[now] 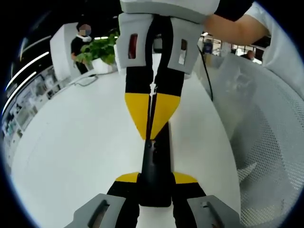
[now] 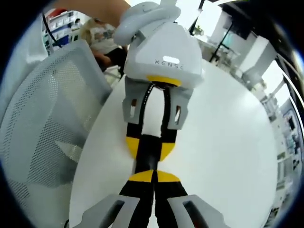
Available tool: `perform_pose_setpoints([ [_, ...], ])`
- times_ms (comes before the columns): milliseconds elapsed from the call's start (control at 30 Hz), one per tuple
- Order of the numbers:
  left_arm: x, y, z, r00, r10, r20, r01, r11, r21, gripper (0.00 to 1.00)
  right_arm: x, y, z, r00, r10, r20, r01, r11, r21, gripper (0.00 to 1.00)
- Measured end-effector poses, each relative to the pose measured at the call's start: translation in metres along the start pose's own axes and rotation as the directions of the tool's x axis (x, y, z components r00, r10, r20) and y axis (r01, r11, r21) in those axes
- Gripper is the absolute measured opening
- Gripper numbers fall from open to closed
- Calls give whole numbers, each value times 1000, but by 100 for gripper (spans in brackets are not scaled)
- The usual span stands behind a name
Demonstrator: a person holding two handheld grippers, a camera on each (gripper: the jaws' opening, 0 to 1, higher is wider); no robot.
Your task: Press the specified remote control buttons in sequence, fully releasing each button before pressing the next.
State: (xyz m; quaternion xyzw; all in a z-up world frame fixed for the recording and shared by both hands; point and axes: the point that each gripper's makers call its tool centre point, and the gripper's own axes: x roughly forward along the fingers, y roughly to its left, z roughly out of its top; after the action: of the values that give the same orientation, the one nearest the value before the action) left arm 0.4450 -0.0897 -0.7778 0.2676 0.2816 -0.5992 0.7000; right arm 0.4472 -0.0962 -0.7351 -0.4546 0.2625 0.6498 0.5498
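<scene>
Left gripper (image 1: 154, 187) at bottom centre of the left gripper view: its 2 yellow-tipped jaws sit tight against either side of the near end of a slim black remote control (image 1: 156, 161), clamped on it. Remote runs up the frame centre, raised over the white table (image 1: 76, 142). Judgement: held this way to give a steady, lifted target with the button face exposed to the other tool.

Right gripper (image 1: 151, 114) enters from the top of that view, pointing down at the remote. Its 2 jaws are drawn together to a single blunt point with only a thin seam between, nothing between them. Tip lies over the far end of the remote; contact or a small gap, cannot tell. Judgement: closed so it works as a 1-point presser.

Right gripper view: right gripper (image 2: 153, 178) at lower centre, jaws together; left gripper (image 2: 149, 145) opposite, remote a dark strip between its jaws.

White mesh chair (image 2: 47, 128) at left of this view, just beside the table edge.

Buttons not resolvable
</scene>
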Motion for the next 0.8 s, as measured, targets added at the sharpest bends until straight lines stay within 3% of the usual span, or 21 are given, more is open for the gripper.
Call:
perform_pose_setpoints([
  [367, 0, -1, 0, 1000, -2, 2, 2, 1000, -3, 24, -3, -3, 6, 1000, -8, 6, 8, 1000, -15, 0],
  [800, 1, 0, -1, 1000, -1, 9, 1, 1000, -6, 24, 8, 0, 4, 1000, 13, 7, -13, 1000, -9, 0],
])
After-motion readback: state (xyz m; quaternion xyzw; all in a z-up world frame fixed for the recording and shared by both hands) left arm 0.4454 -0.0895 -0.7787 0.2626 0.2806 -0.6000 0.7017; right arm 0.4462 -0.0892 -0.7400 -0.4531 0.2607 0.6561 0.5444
